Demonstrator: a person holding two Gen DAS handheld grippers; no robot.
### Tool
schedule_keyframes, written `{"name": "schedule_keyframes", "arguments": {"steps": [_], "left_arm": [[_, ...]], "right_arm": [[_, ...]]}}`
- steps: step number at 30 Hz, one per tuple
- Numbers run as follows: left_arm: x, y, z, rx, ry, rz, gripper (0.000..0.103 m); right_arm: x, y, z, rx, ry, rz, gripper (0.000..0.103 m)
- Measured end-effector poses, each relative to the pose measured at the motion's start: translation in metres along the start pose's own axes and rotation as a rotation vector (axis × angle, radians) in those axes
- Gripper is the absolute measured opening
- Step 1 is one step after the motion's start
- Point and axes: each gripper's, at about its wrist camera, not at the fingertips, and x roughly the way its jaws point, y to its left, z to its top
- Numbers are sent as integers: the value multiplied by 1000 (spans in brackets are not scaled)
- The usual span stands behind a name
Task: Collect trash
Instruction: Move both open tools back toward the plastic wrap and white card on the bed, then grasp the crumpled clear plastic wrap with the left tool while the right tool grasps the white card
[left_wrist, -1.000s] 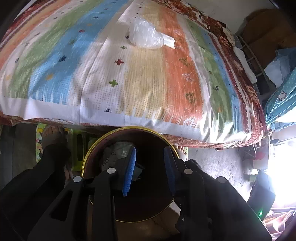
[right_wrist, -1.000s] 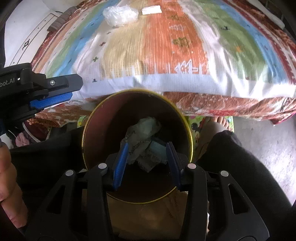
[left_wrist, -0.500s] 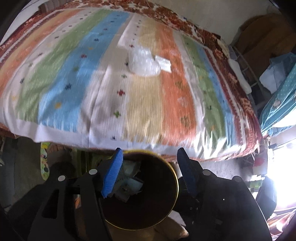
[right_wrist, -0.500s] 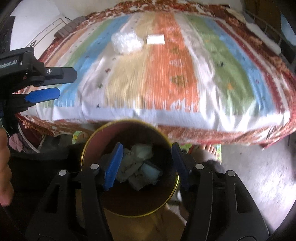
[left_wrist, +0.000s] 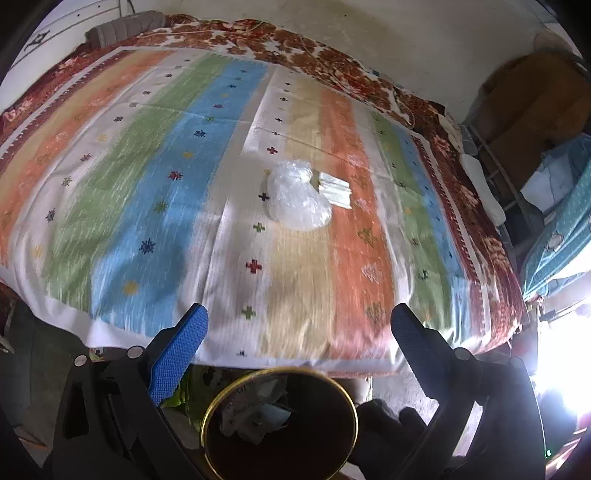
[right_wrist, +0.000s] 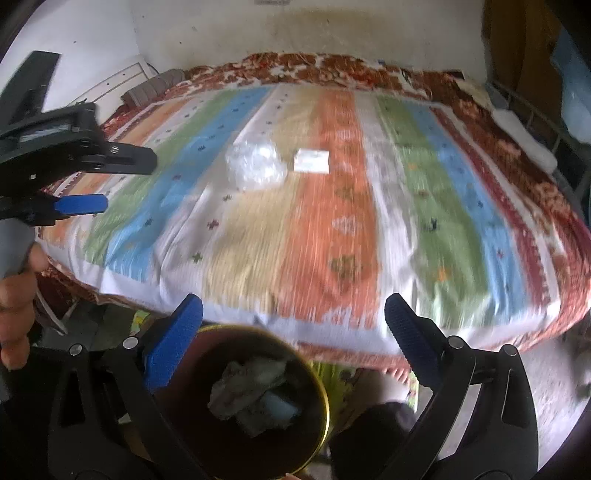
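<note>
Left gripper (left_wrist: 299, 321): blue-padded jaws spread wide, empty, raised over the bed edge.
Right gripper (right_wrist: 293, 314): likewise wide apart, empty.
Round gold-rimmed brown bin (right_wrist: 317, 384): below both, holding crumpled paper (right_wrist: 247, 387).
Crumpled clear plastic bag (left_wrist: 297, 201): mid striped bedspread (left_wrist: 147, 206), touching white flat packet (left_wrist: 334, 188).

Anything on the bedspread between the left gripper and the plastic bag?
No. Left wrist view shows only bare striped bedspread between left gripper and plastic bag.

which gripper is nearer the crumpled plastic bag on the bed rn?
Left, by a small margin. The left gripper hangs open at the bed's near edge, in line with the plastic bag. The right gripper, also open, sits lower over the bin, bag ahead-left.
</note>
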Motion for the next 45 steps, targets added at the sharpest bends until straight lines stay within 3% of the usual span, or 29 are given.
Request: {"name": "schedule_keyframes", "arguments": {"steps": [8, 14, 19, 22, 26, 35, 41, 45], "left_arm": [[28, 12, 28, -29, 23, 24, 97], [43, 12, 43, 4, -2, 63, 97], [59, 23, 57, -38, -1, -9, 97], [71, 36, 63, -96, -5, 8, 97], [82, 42, 70, -144, 23, -38, 97], [101, 38, 83, -100, 19, -62, 97], [116, 36, 92, -60, 23, -81, 95], [129, 37, 99, -57, 37, -99, 88]], "right_arm": [[15, 2, 26, -81, -46, -24, 94], [38, 3, 42, -128, -44, -22, 94], [60, -2, 54, -155, -52, -9, 94], [76, -5, 61, -171, -53, -8, 94], [92, -4, 69, -226, -63, -11, 94], [130, -4, 85, -321, -61, -28, 93], [153, -14, 97, -305, -27, -14, 93], [169, -16, 105, -345, -6, -24, 93]]}}
